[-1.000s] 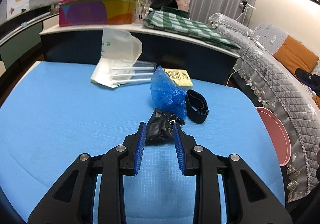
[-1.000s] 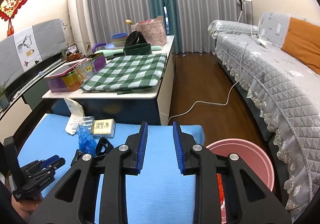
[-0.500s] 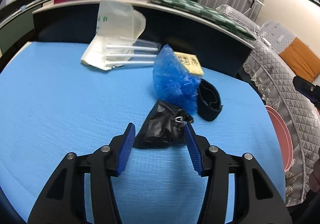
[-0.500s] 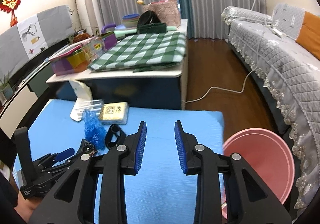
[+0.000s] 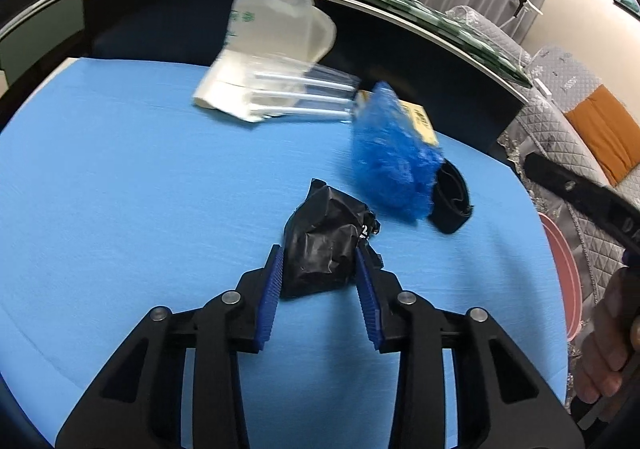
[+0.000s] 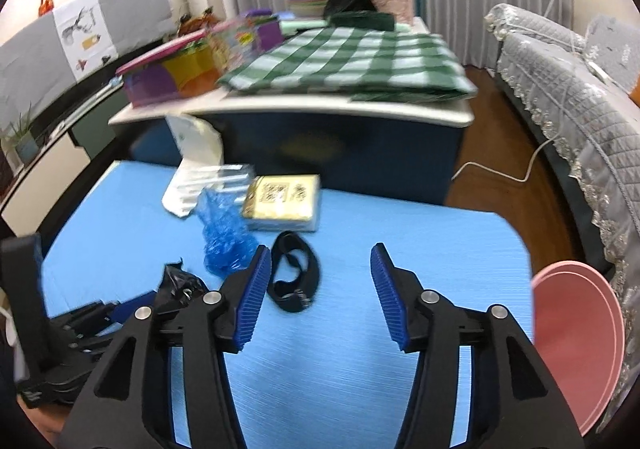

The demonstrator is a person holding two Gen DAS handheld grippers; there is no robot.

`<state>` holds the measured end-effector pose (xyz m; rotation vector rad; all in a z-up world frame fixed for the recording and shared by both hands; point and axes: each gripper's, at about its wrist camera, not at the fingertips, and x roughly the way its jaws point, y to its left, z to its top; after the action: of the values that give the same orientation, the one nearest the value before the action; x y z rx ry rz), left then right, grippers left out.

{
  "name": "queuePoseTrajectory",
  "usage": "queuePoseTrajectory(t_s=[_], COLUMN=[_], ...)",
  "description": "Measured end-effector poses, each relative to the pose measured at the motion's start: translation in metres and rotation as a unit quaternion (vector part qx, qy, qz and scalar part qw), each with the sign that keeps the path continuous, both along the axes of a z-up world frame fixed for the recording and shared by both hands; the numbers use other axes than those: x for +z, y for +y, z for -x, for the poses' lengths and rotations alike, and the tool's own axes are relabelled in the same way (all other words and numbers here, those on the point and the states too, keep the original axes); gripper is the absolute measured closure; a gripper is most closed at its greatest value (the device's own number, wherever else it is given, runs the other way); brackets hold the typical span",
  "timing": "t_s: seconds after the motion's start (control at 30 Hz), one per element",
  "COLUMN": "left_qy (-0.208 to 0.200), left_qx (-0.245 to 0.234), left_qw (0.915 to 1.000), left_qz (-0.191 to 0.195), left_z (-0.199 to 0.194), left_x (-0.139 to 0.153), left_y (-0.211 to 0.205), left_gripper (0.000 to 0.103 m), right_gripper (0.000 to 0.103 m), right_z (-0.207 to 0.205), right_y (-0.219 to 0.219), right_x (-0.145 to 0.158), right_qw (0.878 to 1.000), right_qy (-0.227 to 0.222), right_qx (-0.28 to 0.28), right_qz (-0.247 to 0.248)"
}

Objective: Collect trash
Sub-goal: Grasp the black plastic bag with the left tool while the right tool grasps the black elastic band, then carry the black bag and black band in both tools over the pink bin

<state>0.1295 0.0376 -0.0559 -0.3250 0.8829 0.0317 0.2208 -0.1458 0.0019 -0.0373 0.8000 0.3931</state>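
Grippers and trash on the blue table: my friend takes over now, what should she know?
Left gripper: fingers just closed in around the crumpled black bag; they look to touch it, and it rests on the blue table.
Right gripper: just opened, nothing between its fingers, hanging over the black strap.
Still on the table: blue plastic wad, yellow packet, clear and white wrappers.
Pink bin: beside the table, on the right.
Done: nothing seen binned yet. Left: lift the bag, bin everything.
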Motion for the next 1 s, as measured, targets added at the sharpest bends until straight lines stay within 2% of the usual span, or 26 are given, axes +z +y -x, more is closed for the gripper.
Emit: queuePoseTrajectory(t_s=[0.2, 0.43, 0.47, 0.5, 0.53, 0.6, 0.63, 1.0], left_qy=[0.006, 0.003, 0.003, 0.002, 0.001, 0.0, 0.0, -0.029], left_qx=[0.012, 0.006, 0.007, 0.007, 0.007, 0.007, 0.007, -0.011], left_qw=[0.9999, 1.0, 0.9999, 0.9999, 0.9999, 0.9999, 0.9999, 0.9986], left_qz=[0.006, -0.007, -0.007, -0.008, -0.009, -0.012, -0.013, -0.041], left_z=[0.005, 0.004, 0.004, 0.003, 0.003, 0.003, 0.002, 0.002], left_x=[0.001, 0.004, 0.004, 0.004, 0.004, 0.005, 0.005, 0.024], left_y=[0.021, 0.019, 0.019, 0.018, 0.019, 0.018, 0.018, -0.005], left_gripper=[0.067, 0.068, 0.068, 0.069, 0.069, 0.069, 0.069, 0.074], right_gripper=[0.046, 0.046, 0.048, 0.055, 0.068, 0.081, 0.084, 0.089], right_z=[-0.007, -0.015, -0.015, -0.014, -0.014, -0.013, -0.012, 0.008], right_y=[0.021, 0.033, 0.035, 0.037, 0.038, 0.039, 0.038, 0.018], right_x=[-0.028, -0.051, -0.051, -0.051, -0.05, -0.048, -0.046, -0.01], right_qw=[0.999, 0.998, 0.998, 0.997, 0.997, 0.997, 0.997, 0.998], right_qy=[0.025, 0.048, 0.047, 0.043, 0.042, 0.04, 0.039, -0.002], right_qx=[0.011, 0.021, 0.023, 0.026, 0.027, 0.032, 0.034, 0.032], right_qz=[0.027, 0.041, 0.044, 0.05, 0.052, 0.054, 0.052, 0.046])
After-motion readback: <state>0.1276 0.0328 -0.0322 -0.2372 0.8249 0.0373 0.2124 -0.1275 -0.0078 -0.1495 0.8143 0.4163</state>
